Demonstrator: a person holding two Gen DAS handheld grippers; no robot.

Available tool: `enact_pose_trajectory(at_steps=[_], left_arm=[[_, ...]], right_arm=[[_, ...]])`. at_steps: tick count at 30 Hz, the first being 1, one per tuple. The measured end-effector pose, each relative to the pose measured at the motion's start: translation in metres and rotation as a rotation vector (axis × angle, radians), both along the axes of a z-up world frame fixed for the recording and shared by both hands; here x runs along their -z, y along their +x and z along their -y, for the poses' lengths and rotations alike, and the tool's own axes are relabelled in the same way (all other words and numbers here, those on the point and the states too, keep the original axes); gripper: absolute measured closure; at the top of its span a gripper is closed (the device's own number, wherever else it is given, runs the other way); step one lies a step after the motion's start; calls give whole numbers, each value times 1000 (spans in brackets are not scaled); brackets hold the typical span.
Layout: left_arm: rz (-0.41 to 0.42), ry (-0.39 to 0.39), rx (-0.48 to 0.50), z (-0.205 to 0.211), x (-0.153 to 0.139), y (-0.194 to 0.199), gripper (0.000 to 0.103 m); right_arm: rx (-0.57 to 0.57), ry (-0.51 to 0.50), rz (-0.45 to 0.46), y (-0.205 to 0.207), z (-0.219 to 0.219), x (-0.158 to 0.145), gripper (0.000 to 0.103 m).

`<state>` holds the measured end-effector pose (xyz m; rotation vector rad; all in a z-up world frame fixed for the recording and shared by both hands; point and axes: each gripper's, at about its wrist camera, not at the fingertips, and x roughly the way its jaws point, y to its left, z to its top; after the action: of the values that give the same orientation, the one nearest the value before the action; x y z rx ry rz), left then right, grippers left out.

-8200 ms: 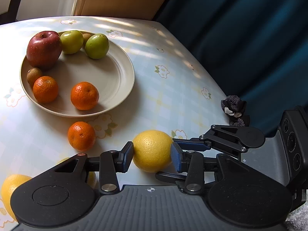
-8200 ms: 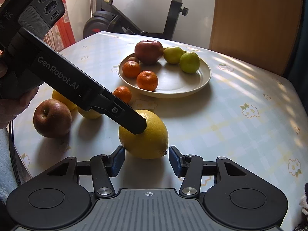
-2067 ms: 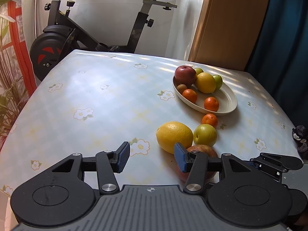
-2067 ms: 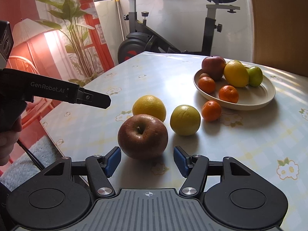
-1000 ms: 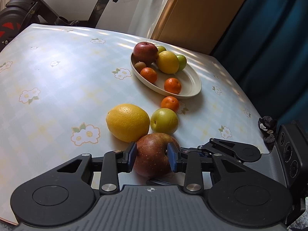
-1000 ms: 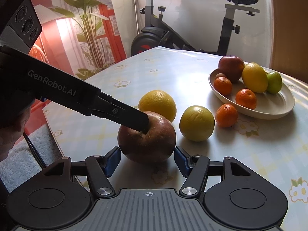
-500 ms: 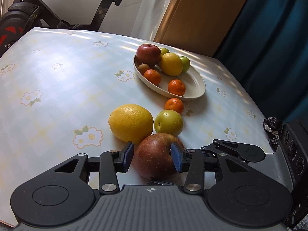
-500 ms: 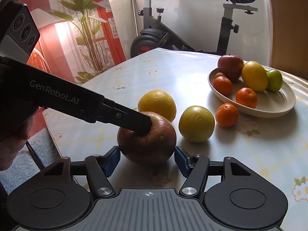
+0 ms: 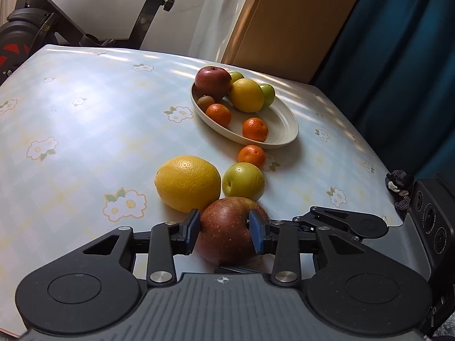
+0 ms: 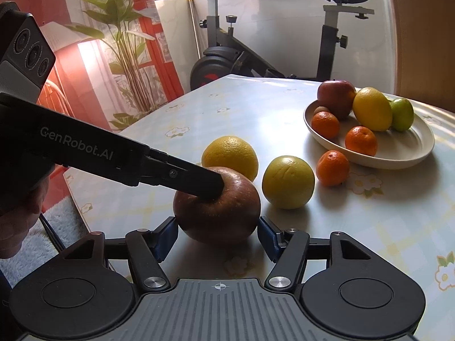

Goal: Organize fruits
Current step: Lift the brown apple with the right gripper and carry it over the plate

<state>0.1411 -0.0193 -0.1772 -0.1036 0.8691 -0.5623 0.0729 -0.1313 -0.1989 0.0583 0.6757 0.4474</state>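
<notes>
My left gripper (image 9: 224,231) is shut on a red apple (image 9: 230,230), which looks lifted a little off the table; the apple also shows in the right wrist view (image 10: 217,206) with the left gripper's finger (image 10: 199,183) across its top. My right gripper (image 10: 217,240) is open, its pads on either side of the apple without pressing it. On the table lie a large yellow citrus (image 9: 187,183), a green-yellow fruit (image 9: 243,182) and a mandarin (image 9: 251,156). The cream plate (image 9: 287,130) holds a red apple (image 9: 213,81), a lemon (image 9: 246,95), mandarins and green fruits.
The table has a flowered cloth (image 9: 85,130) and its near edge lies just under both grippers. An exercise bike (image 10: 227,56) and a plant (image 10: 128,42) stand beyond the far edge. A blue curtain (image 9: 398,56) hangs on the right.
My left gripper came in from the left and closed on the red apple. Over the last half second the apple rose slightly. The right gripper stayed open around it.
</notes>
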Motion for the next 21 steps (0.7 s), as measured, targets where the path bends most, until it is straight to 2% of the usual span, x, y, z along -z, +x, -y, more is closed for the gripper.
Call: enact_pose_trajectory(at_steps=[7, 14, 21], left_arm=[[57, -6, 30, 9, -16, -1, 63], [85, -45, 56, 26, -38, 11, 63], [152, -27, 91, 59, -58, 26, 63]], right_arm=[[43, 28, 48, -5, 13, -16, 45], [78, 3, 100, 1, 34, -44, 45], [101, -14, 141, 19, 64, -63, 45]])
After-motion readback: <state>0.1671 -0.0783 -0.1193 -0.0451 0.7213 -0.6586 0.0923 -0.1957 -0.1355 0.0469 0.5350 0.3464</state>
